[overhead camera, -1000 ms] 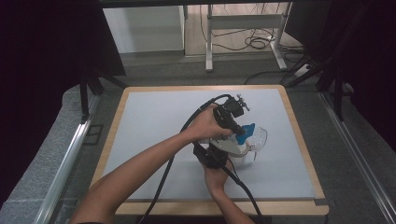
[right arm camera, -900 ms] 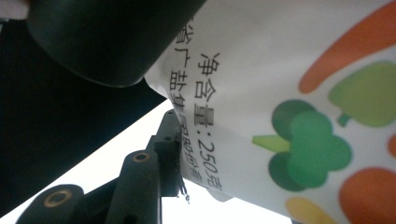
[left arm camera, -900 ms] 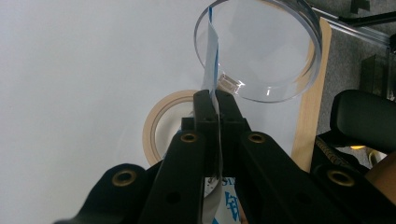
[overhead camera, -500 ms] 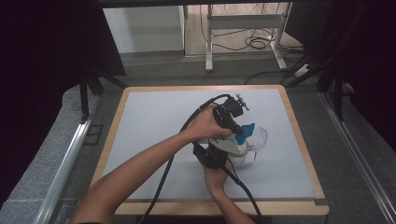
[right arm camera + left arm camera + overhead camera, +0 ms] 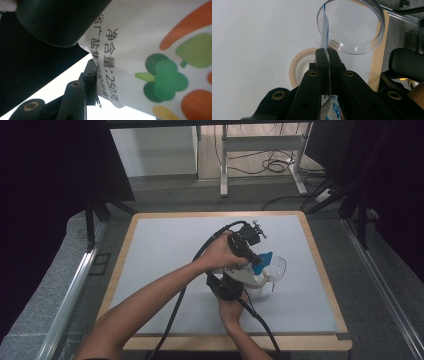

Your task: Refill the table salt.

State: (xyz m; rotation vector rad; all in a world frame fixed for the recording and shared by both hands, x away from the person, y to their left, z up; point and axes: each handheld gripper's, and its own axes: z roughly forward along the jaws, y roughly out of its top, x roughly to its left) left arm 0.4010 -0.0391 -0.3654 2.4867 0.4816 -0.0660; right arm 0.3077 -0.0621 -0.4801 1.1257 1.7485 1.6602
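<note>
Nothing had shifted since the earlier frame; both hands stayed at centre of the high view over the grey-topped, wood-edged table [image 5: 165,245]. L gripper [image 5: 327,53] was clenched on the thin top edge of a white printed plastic packet w/ blue trim [image 5: 325,37], edge running up betw. its jaws toward the clear round plastic container [image 5: 354,27], upper right. R gripper [image 5: 93,72] gripped the packet's side, lower centre; veg pictures at right.

White printed packet [image 5: 160,50] held edge-up beside clear round dish [image 5: 359,25], apparently tilted.
</note>
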